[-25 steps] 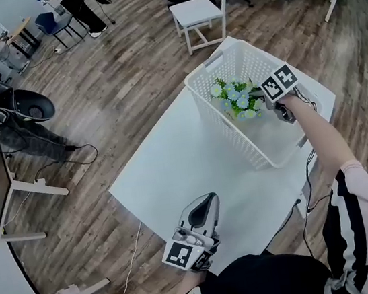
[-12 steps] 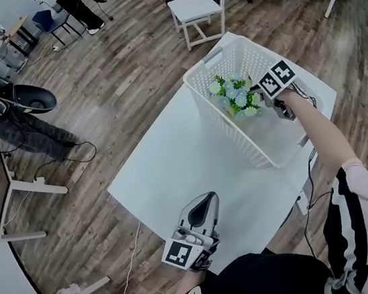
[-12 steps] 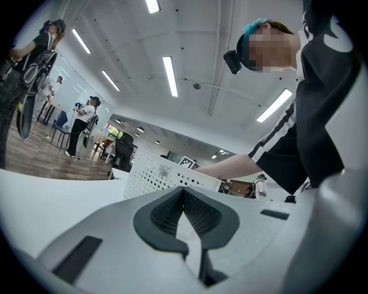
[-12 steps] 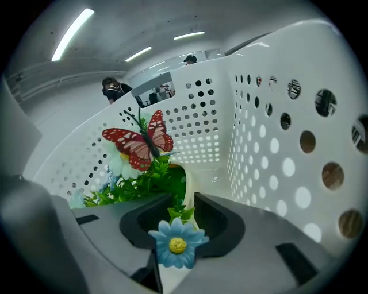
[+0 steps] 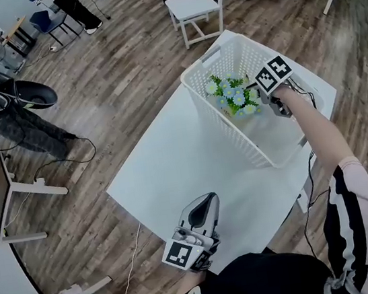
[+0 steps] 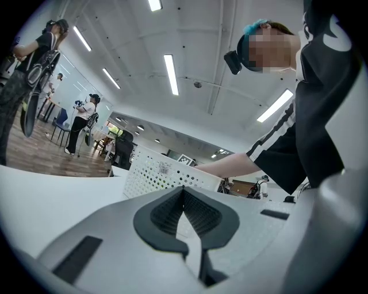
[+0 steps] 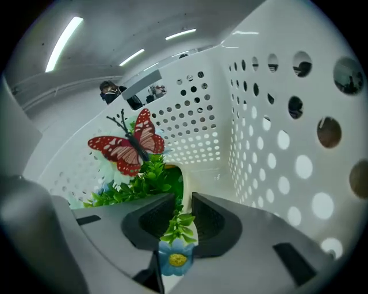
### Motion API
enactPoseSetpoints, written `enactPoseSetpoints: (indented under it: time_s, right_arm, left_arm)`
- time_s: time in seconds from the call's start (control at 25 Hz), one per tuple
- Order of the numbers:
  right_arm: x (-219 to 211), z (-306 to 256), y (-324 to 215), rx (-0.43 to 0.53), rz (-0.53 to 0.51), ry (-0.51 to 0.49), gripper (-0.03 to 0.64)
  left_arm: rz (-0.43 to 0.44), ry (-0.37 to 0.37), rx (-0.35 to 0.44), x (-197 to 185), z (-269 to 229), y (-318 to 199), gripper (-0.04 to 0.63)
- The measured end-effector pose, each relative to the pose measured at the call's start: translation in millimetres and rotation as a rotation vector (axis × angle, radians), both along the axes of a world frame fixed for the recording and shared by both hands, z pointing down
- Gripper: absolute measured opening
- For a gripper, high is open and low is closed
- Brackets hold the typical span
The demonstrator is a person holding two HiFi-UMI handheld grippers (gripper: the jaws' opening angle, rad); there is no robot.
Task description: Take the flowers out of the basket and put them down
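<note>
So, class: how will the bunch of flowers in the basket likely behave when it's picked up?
The flowers look plastic, so probably light for their size. Their thin leafy sprigs will likely bend rather than stay stiff. The butterfly perched on top may wobble or catch the basket wall.

Wood-plank floor all round; white chair beyond the right gripper; strip lights on the ceiling above the left gripper.
</note>
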State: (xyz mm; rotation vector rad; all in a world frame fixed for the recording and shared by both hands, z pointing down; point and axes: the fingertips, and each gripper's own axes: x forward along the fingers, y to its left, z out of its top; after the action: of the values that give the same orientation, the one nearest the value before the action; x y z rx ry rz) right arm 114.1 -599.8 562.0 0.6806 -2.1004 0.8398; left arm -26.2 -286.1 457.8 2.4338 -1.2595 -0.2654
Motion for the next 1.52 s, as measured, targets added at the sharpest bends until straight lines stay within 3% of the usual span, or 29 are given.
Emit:
enactPoseSetpoints:
  time_s: [0.6, 1.08, 1.52]
  right_arm:
    - [-13, -8, -4, 0.038, -0.005, -0.024, 0.066]
    - [-11, -9, 6, 0.057, -0.090, 0.060, 0.043]
    - [-6, -17, 12, 0.042, -0.105, 0.068, 0.043]
  left_arm:
    - [0.008, -0.007, 0.000, 0, -1, -2, 0.003]
    - [0.008, -0.003, -0.005, 0, -1, 0, 0.003]
    - [0.021, 0.003, 0.007, 5, -3, 0, 0.003]
